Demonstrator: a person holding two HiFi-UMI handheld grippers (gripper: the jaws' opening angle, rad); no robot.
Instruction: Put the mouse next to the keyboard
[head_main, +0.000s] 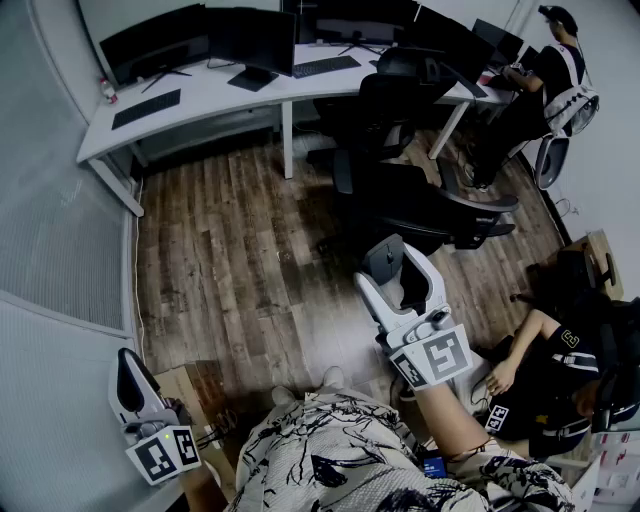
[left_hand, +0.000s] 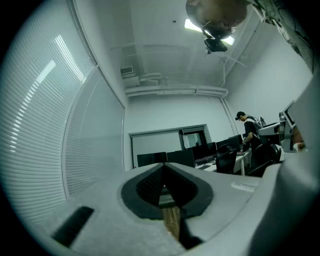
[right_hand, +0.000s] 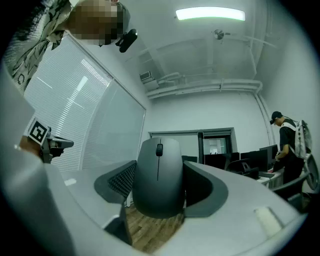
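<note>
White right tongs: jaws spread wide and clamped on the mouse; we carry them about level, out over the floor.
Mouse: dark grey, gripped by its two sides between the ribbed pads, top face and scroll wheel turned to the camera of the right gripper view, wheel end toward the jaw tips. It is in the air, not on any counter.
Left tongs: jaws brought together at the tips, nothing between them; in the left gripper view we see only a slit of floor below the pads. They sit low at the left of the head view, well apart from the right tongs.
Shirt: ours, black-and-white patterned, at the bottom edge between the two arms.
Floor: dark wood planks under both tongs.
Chairs: black office chairs, standing between the mouse and the counter.
Counter: white and long, at the far wall, well apart from the mouse.
Keyboard: black, flat on the counter's left part; we count a second keyboard further right.
Monitors: dark screens in a row behind the keyboards.
Standing person: at the counter's far right end, wearing a backpack.
Seated person: low at the right, in dark clothes, near our right arm.
Blinds: pale slatted wall along the left.
</note>
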